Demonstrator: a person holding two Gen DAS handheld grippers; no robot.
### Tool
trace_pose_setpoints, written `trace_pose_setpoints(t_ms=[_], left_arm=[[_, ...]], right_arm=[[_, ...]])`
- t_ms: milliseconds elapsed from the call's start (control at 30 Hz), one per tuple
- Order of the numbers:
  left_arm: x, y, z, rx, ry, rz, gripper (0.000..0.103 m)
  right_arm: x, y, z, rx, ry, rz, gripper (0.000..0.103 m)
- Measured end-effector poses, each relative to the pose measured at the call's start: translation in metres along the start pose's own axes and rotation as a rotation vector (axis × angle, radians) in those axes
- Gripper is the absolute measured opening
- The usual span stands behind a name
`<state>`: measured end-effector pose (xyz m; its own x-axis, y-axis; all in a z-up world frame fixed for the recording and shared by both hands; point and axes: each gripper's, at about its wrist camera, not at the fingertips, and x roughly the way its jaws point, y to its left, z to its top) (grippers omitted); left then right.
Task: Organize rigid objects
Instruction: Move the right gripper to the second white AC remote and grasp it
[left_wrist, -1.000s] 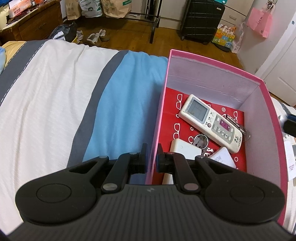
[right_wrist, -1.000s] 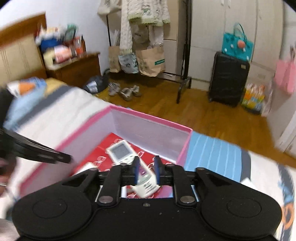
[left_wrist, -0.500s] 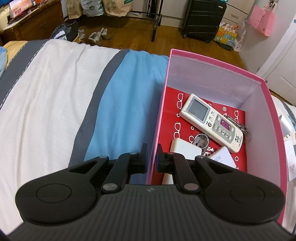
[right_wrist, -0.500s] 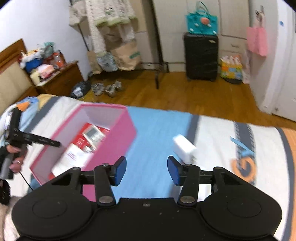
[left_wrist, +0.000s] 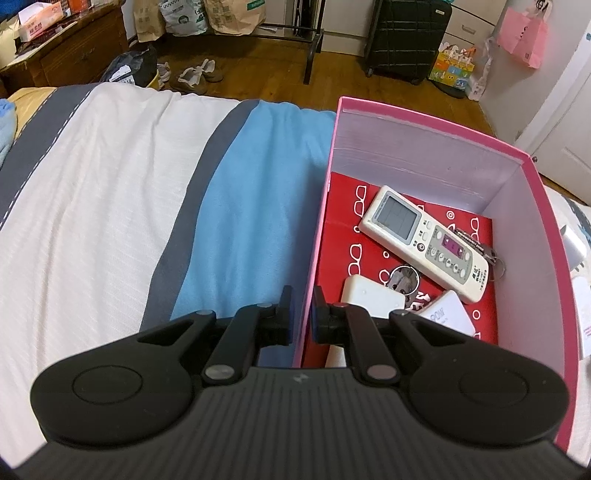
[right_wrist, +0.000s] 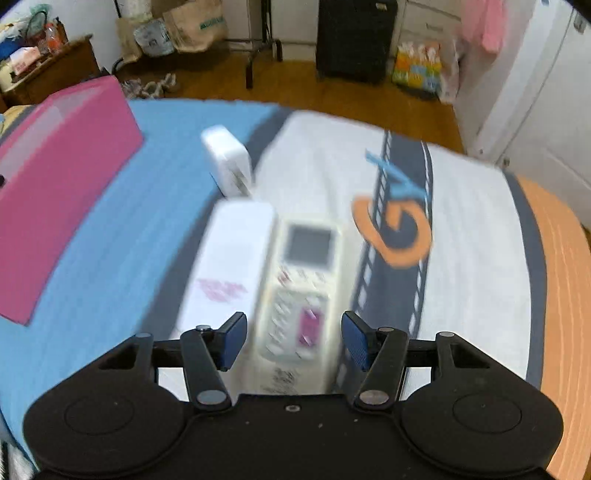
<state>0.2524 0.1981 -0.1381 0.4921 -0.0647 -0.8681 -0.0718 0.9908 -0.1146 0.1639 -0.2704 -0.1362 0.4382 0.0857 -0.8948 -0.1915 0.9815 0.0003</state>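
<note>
**Left tongs clamp the box wall; right tongs spread over a remote**

The left gripper (left_wrist: 300, 314) is clenched on the near-left wall of the pink box (left_wrist: 546, 236) — one pad outside, one inside, the wall pinched between them. Inside the box, on a red liner, a remote (left_wrist: 424, 242) lies slantwise, its screen toward 11 o'clock. Keys (left_wrist: 480, 249) peek out from under its 3 o'clock edge. Two white blocks sit at the near end: a charger (left_wrist: 369, 295) and a second one (left_wrist: 448, 314) at its 3 o'clock.

The right gripper (right_wrist: 293, 339) has its jaws opening, and a second remote (right_wrist: 299, 295) lies on the bedspread (right_wrist: 472, 258) between the pads, which do not press it — the picture is blurred. A white case (right_wrist: 231, 266) lies just beside that remote at 9 o'clock. An adapter (right_wrist: 226, 162) stands beyond them at 11 o'clock. In this view the box sits at 9 o'clock, well apart from the remote.
</note>
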Motion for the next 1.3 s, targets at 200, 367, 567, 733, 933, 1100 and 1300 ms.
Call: trace_pose_setpoints(t_ms=[200, 367, 567, 733, 933, 1100, 1300], left_arm=[[0.002, -0.004, 0.0, 0.011, -0.001, 0.02, 0.008], [0.002, -0.005, 0.0, 0.016, -0.003, 0.024, 0.008], [0.002, -0.007, 0.0, 0.019, 0.001, 0.03, 0.008], [0.004, -0.007, 0.0, 0.016, 0.012, 0.027, 0.008], [0.004, -0.004, 0.0, -0.001, 0.013, 0.017, 0.008], [0.004, -0.002, 0.001, -0.019, 0.018, 0.009, 0.007], [0.003, -0.001, 0.001, -0.019, 0.019, 0.005, 0.007]], right_arm=[[0.005, 0.002, -0.017, -0.074, 0.04, 0.08, 0.063], [0.014, 0.009, -0.018, -0.137, 0.029, 0.063, 0.065], [0.017, 0.01, -0.015, -0.132, 0.056, 0.048, 0.065], [0.009, 0.018, -0.022, -0.102, 0.161, 0.011, 0.064], [0.023, 0.008, -0.012, -0.016, 0.07, 0.003, 0.066], [0.026, -0.001, -0.004, 0.061, 0.012, -0.017, 0.059], [0.003, 0.005, -0.007, 0.093, -0.012, -0.084, 0.059]])
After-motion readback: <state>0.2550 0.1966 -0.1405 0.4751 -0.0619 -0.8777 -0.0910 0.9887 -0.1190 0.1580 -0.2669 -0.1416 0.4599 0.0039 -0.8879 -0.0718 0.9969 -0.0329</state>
